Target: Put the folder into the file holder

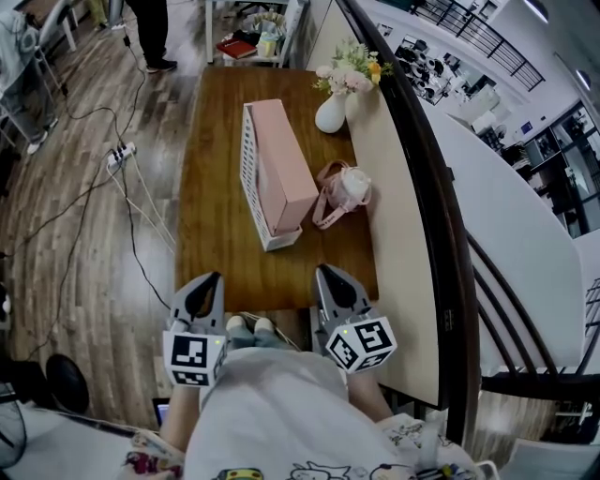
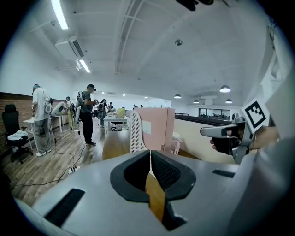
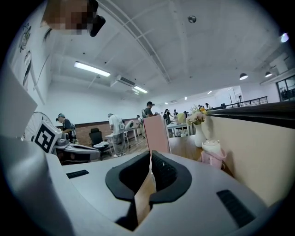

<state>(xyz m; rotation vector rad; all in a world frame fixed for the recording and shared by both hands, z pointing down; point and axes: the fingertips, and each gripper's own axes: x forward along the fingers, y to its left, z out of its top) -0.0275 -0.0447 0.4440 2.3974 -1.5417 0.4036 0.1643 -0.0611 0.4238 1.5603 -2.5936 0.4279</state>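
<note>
I'm seeing wooden floor (image 1: 84, 225) out at nine o'clock, a power strip (image 1: 120, 156) at ten, brown table (image 1: 214, 225) at twelve, cream partition (image 1: 403, 244) at three, strip lights (image 2: 59, 14) glowing on the white ceiling (image 2: 152, 60).

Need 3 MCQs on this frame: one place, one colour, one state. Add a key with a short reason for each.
1. Where is the folder?
A. flat on the table
B. upright in the file holder
C. on the floor

2. What colour is the vase?
A. white
B. black
C. blue

3. How do the right gripper's jaws stand?
A. wide open
B. shut on the folder
C. shut, nothing between them

Key:
1 B: the head view shows the pink folder standing inside the white holder.
2 A: the vase under the flowers is white in both the head view and the right gripper view.
3 C: the right gripper view shows the pads meeting with nothing between them, and the folder stands farther off on the table.
</note>
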